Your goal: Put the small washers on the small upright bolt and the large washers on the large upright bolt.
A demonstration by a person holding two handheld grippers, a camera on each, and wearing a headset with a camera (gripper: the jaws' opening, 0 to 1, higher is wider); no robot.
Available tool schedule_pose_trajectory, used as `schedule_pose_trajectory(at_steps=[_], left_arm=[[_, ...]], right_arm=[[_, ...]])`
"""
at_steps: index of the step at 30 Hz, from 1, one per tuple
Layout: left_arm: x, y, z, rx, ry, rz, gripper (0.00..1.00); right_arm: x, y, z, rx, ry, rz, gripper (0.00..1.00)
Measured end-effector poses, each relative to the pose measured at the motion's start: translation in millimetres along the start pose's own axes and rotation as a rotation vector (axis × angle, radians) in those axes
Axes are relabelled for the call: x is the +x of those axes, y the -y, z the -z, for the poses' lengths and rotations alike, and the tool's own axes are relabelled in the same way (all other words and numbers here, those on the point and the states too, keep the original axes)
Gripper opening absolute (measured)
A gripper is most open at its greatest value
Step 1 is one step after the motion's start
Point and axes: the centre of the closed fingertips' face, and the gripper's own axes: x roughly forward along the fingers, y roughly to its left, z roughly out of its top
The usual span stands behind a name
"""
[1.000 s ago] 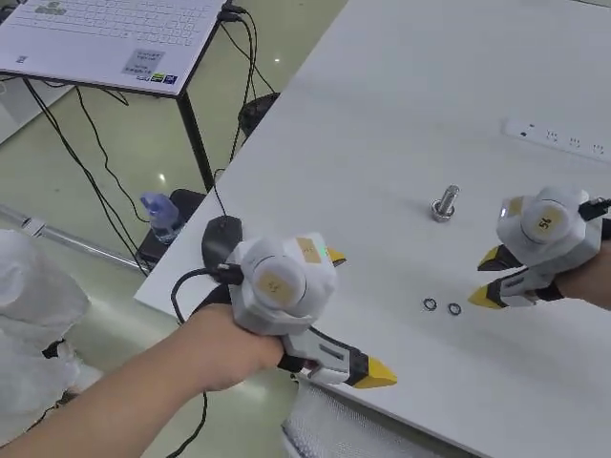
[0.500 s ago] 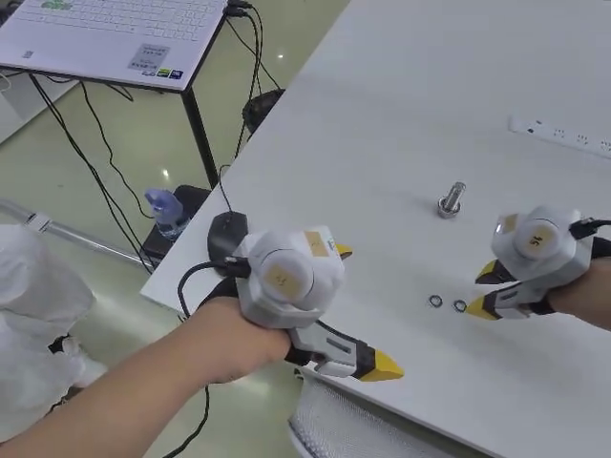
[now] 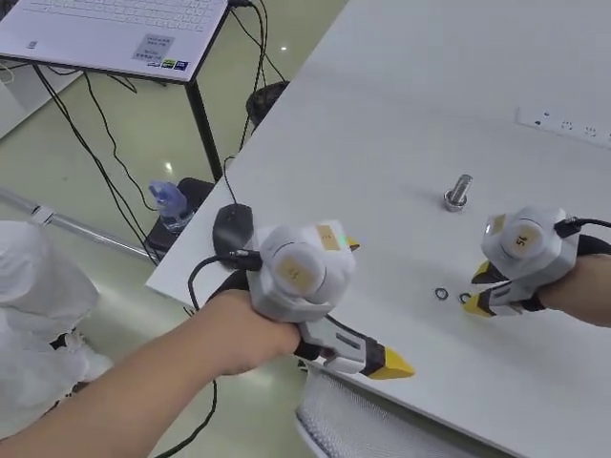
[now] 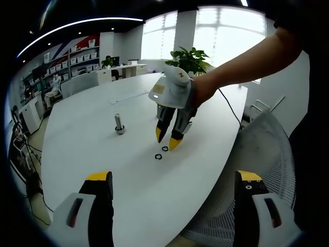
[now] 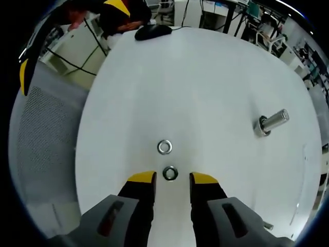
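The right gripper (image 5: pixel 172 180) points down at the table, its jaws a narrow way apart with nothing clamped. The nearer washer (image 5: pixel 169 173) lies flat just ahead of its yellow tips, in line with the gap. The second washer (image 5: pixel 164 147) lies just beyond it along the same line, and the two do not touch. The upright bolt (image 5: pixel 272 122) stands on its wide base well ahead of the jaws and off to their right.

The left gripper (image 4: pixel 173 177) is held at the table's near edge, its jaws wide apart and empty. Both washers and the bolt lie well ahead of it, with the right gripper's tips over the washers.

In the head view the right gripper's tip partly hides the nearer washer. Whether the bolt is the small or the large one cannot be told.

The table (image 3: pixel 401 114) is white and smooth, with a power strip (image 3: pixel 573 129) far beyond the bolt and a black mouse (image 3: pixel 232 227) beside the left gripper. A laptop (image 3: pixel 115 29) sits on a stand off the table's edge above cables on a pale floor. A mesh chair (image 4: pixel 272 149) stands below the left gripper. Behind lies an open office with windows and a plant (image 4: pixel 190 59).
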Motion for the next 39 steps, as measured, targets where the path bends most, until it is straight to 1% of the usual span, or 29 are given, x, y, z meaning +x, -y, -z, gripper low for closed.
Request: schedule_pose_trajectory(at_steps=[5,9,14,17,19,20,23,27,30,32,34,37,39], left_arm=[[-0.8,-0.7,0.2,-0.004,0.003,0.000,0.99],[-0.9,0.0,2.2,-0.005,-0.002,0.003,0.99],[-2.0,-1.7,1.1,-0.006,0.001,0.002,0.99],[-1.5,-2.8,1.4,-0.005,0.001,0.001,0.99],[-1.2,-3.3,1.3,-0.005,0.001,0.002,0.99],[-1.2,-3.4,1.0,-0.005,0.003,0.002,0.99],[-1.0,-4.0,0.0,-0.010,0.009,0.002,0.99],[-1.4,-3.1,1.1,-0.010,0.005,0.008,0.98],[-2.7,-5.3,1.3,-0.012,0.006,0.006,0.98],[-3.4,-6.4,1.3,-0.012,0.005,0.007,0.97],[-4.5,-7.2,0.1,-0.008,0.006,0.005,0.97],[-4.8,-8.7,-2.4,-0.010,0.014,0.001,0.97],[-4.6,-8.0,-2.4,-0.009,0.010,0.002,0.96]], right_arm=[[2.1,-0.1,1.7,-0.021,-0.019,0.007,0.27],[3.3,-0.1,2.4,-0.013,-0.023,0.005,0.27],[4.1,0.8,1.8,-0.008,-0.022,0.000,0.26],[4.2,0.9,2.0,-0.008,-0.022,-0.005,0.24],[4.3,1.2,2.5,-0.017,-0.028,-0.006,0.21],[4.4,1.8,2.8,-0.006,-0.031,-0.004,0.21],[4.3,2.0,2.8,0.000,-0.034,-0.005,0.21],[4.9,0.3,2.4,-0.004,-0.056,-0.004,0.19],[6.7,1.2,2.7,-0.009,-0.077,-0.008,0.17],[7.2,2.1,2.5,-0.012,-0.091,-0.005,0.15],[7.6,1.3,2.5,-0.026,-0.106,-0.008,0.14],[8.7,2.6,3.1,-0.022,-0.120,-0.011,0.14],[9.6,3.7,4.0,-0.029,-0.127,-0.009,0.13]])
